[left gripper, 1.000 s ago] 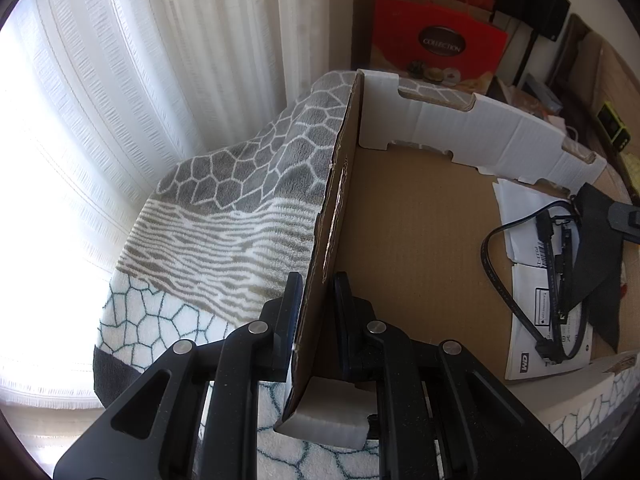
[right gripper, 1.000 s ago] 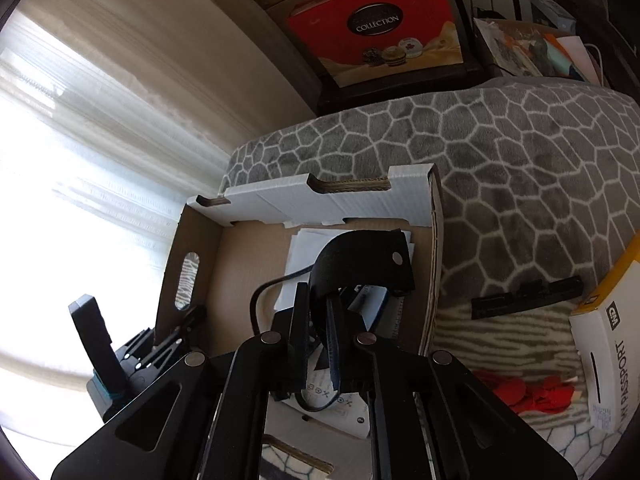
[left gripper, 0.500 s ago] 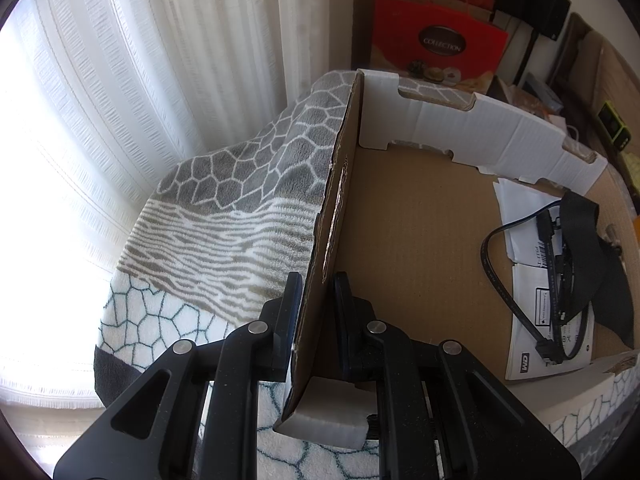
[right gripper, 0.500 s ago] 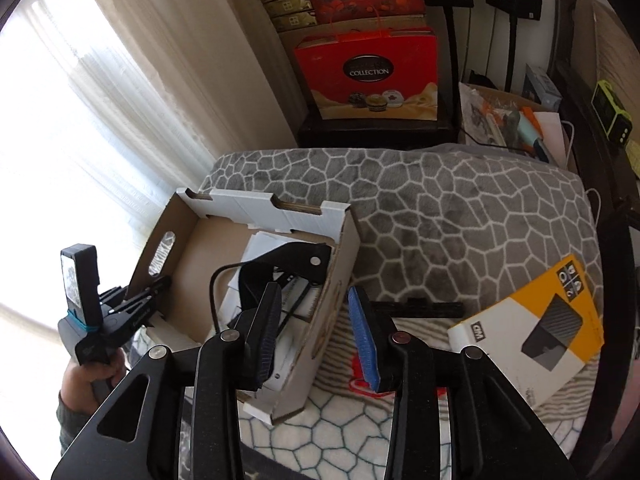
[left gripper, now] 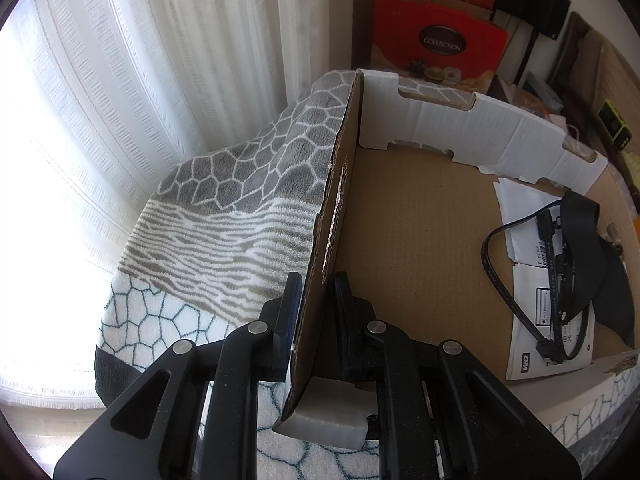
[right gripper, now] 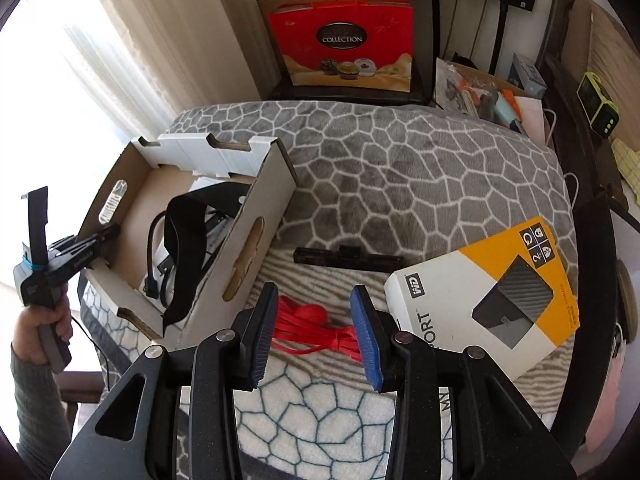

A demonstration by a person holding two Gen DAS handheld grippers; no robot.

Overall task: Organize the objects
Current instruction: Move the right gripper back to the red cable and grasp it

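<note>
Black strap (right gripper: 182,236) now lies in box (right gripper: 256,236), dropped; right gripper (right gripper: 316,332) fingers just opened, empty, over red ties (right gripper: 316,330) near bed's front edge; left gripper (left gripper: 316,308) clamps box wall.

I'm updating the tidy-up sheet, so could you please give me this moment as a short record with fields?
surface: patterned blanket
container: cardboard box, open top
in the box: black strap, black cable, white leaflets
outside the box: red ties, black bar, WD box
left tongs: shut on the cardboard box's side wall
right tongs: open, jaws just widened, nothing gripped, above the red ties
</note>
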